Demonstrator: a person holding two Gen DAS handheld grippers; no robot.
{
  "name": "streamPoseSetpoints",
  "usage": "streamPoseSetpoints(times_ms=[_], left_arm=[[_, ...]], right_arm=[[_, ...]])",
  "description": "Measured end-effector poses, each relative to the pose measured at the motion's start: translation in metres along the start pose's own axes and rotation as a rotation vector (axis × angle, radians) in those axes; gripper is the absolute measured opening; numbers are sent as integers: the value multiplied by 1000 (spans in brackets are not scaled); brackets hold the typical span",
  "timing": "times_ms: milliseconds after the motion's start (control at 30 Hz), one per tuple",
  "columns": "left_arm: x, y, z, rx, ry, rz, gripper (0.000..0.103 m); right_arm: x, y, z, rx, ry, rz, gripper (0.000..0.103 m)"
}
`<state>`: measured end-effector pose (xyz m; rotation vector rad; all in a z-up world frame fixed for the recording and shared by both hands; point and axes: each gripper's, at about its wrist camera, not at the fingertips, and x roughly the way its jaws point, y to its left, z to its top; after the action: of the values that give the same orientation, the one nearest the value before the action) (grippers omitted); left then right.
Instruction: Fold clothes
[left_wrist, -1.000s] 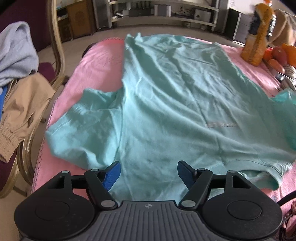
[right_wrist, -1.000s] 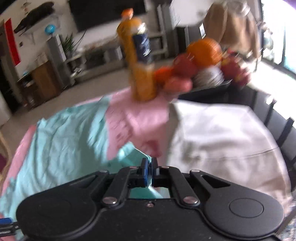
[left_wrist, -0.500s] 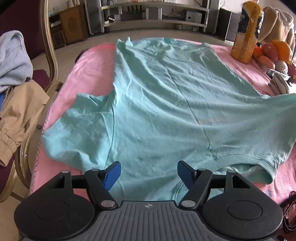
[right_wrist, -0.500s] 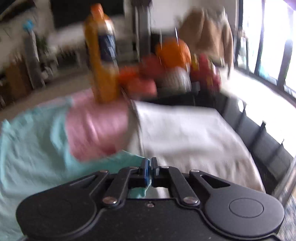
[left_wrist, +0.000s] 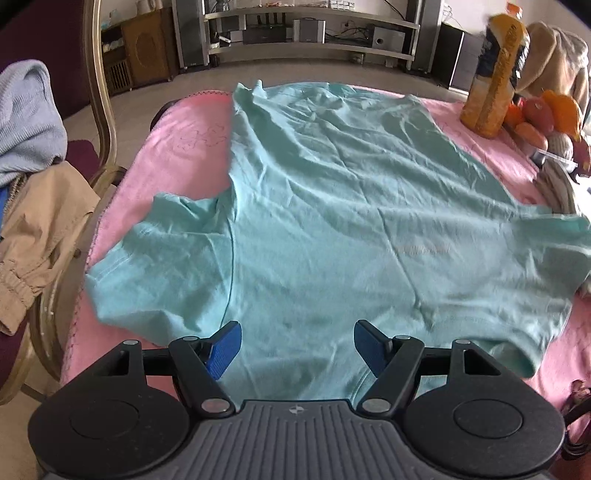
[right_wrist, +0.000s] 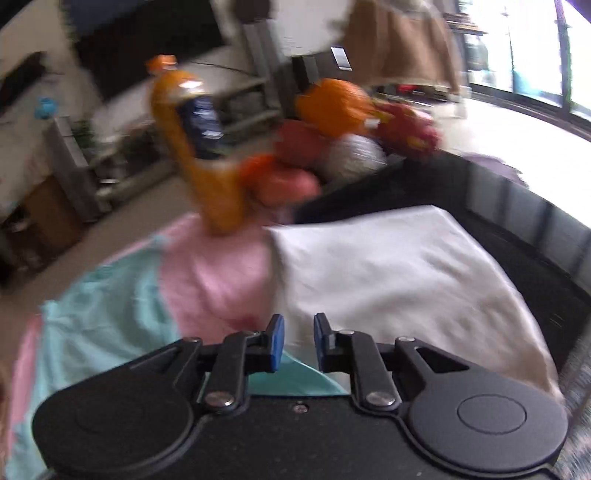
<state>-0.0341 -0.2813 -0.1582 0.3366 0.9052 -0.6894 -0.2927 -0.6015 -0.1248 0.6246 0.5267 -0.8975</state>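
A teal T-shirt (left_wrist: 332, 221) lies spread flat on the pink cloth (left_wrist: 177, 155) over the table, one sleeve out to the left and the other to the right. My left gripper (left_wrist: 297, 347) hovers open over the shirt's near edge, with nothing between its blue pads. In the blurred right wrist view, my right gripper (right_wrist: 298, 341) is opening, with a narrow gap between its pads. A corner of the T-shirt (right_wrist: 295, 378) lies just under its fingers. No cloth shows in the gap.
A folded white cloth (right_wrist: 399, 273) lies ahead of the right gripper, inside a dark crate (right_wrist: 554, 236). An orange bottle (left_wrist: 495, 81) and a pile of fruit (left_wrist: 546, 114) stand at the far right. A chair on the left holds a grey sweater (left_wrist: 26, 122) and tan trousers (left_wrist: 40, 229).
The right gripper's jaws have parted after being shut on the teal fabric, and its view has rolled. The shirt's right sleeve now lies spread further right. The left gripper stays open.
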Motion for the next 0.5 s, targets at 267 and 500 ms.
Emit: streamPoseSetpoints(times_ms=[267, 500], left_arm=[[9, 1, 16, -29, 3, -14, 70], [16, -3, 10, -32, 38, -49, 70]], right_arm=[[79, 50, 17, -186, 188, 63, 24], [112, 61, -1, -314, 310, -37, 39]])
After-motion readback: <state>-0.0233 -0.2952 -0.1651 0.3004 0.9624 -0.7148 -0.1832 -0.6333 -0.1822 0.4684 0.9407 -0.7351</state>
